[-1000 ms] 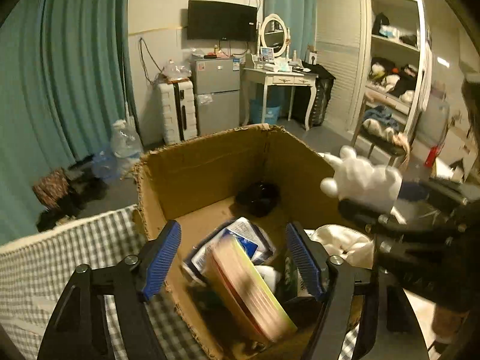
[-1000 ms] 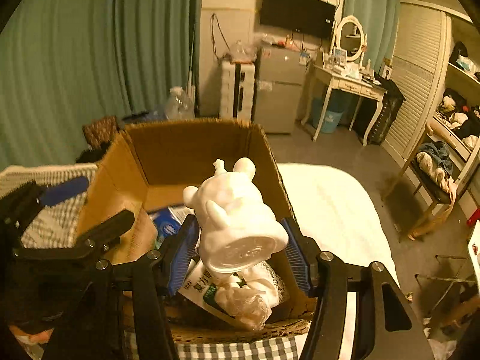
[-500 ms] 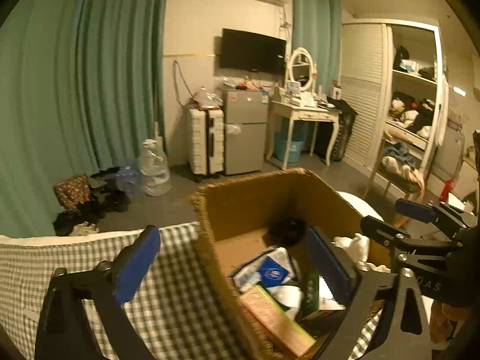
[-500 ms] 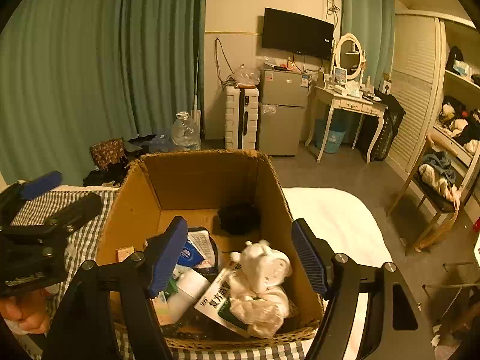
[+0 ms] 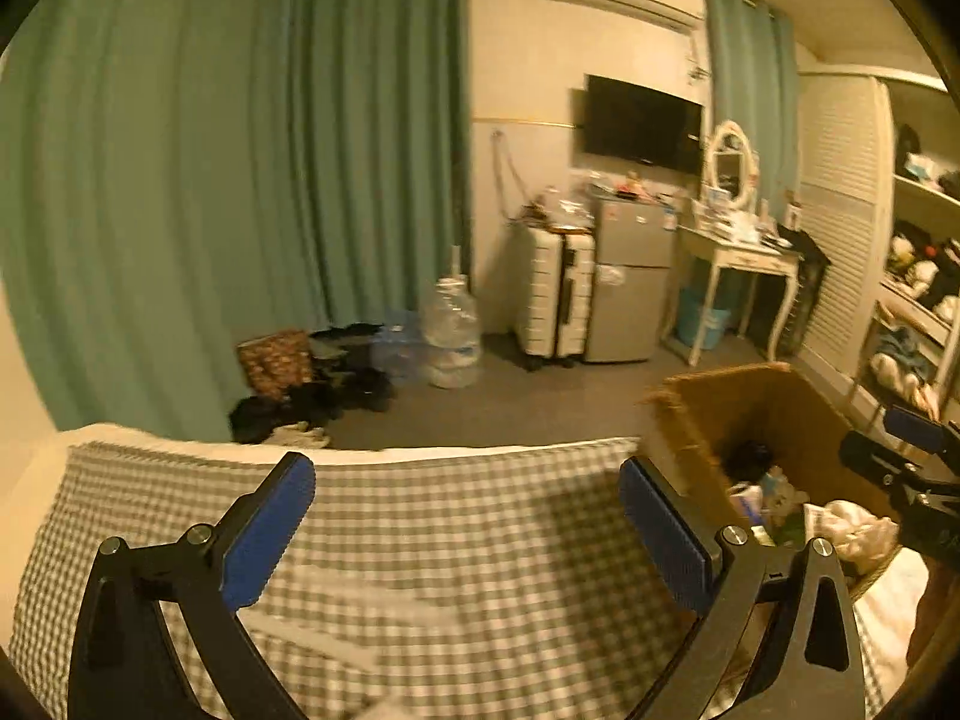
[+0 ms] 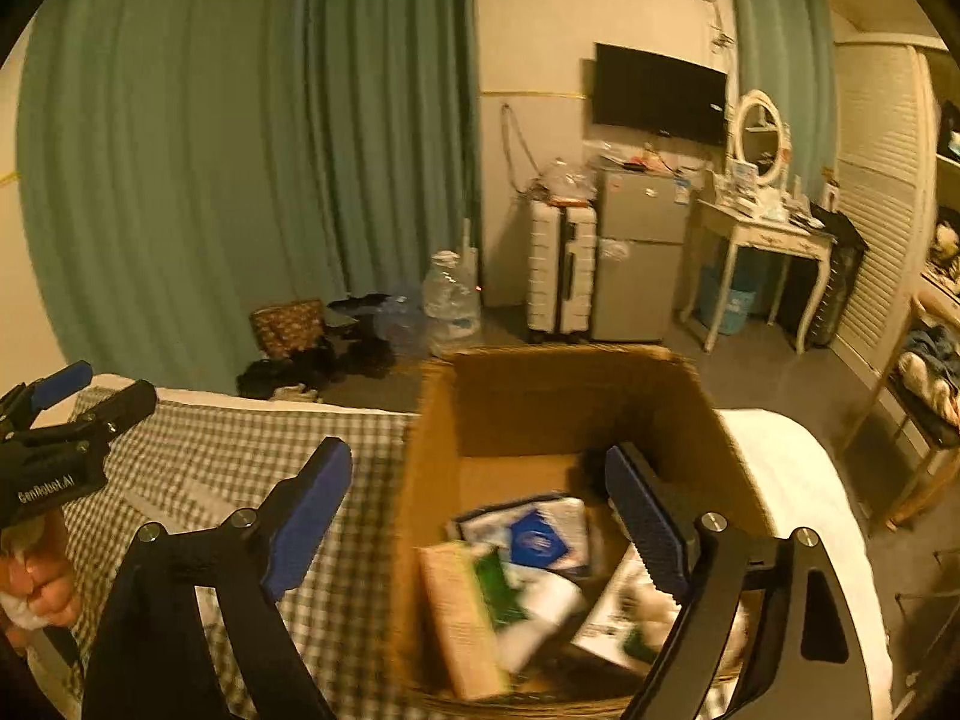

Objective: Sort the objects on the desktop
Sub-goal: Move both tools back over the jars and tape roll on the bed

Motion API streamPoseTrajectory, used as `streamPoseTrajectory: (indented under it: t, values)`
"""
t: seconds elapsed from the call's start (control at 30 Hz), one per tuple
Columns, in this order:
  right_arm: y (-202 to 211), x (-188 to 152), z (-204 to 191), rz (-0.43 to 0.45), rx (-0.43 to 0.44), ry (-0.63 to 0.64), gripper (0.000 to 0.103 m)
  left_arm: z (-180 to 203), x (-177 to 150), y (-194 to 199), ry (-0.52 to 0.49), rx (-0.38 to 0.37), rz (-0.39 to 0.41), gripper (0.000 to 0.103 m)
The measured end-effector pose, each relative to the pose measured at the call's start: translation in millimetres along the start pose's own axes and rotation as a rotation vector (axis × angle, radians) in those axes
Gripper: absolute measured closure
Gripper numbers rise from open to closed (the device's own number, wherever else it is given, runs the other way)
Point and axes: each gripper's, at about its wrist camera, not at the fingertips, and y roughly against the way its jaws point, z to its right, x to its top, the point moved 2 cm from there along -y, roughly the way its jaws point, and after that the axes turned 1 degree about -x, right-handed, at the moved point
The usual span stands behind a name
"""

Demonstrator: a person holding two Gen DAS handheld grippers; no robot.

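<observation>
An open cardboard box (image 6: 540,402) stands on the checked cloth (image 6: 240,468). It holds a book (image 6: 456,618), a blue-and-white packet (image 6: 534,534), a green item and white things. My right gripper (image 6: 474,522) is open and empty above the box's left wall. My left gripper (image 5: 468,528) is open and empty over the checked cloth (image 5: 450,540), left of the box (image 5: 750,414). The left gripper also shows in the right wrist view (image 6: 60,420), the right gripper in the left wrist view (image 5: 900,456).
Green curtains (image 5: 240,180) hang behind. On the floor are a water jug (image 5: 453,330), bags, a suitcase (image 5: 555,294), a small fridge (image 5: 627,276) and a white dressing table (image 5: 744,264). Open shelves stand at the right.
The right gripper let the white figurine drop into the box and drew back left, open. The left gripper moved left, away from the box, over the cloth.
</observation>
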Motion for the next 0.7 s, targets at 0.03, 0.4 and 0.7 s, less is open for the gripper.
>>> streamPoseTrajectory:
  t: [0.03, 0.4, 0.7]
  values:
    - [-1, 0, -10, 0.004, 0.017, 0.008, 0.015, -15, -2, 2, 0.023, 0.018, -0.001, 0.0]
    - [-17, -23, -100, -0.061, 0.188, 0.068, 0.012, -147, -49, 4, 0.224, 0.143, -0.065, 0.0]
    - [-38, -77, -177, -0.2, 0.331, 0.167, 0.012, -187, -87, 4, 0.167, 0.189, -0.123, 0.0]
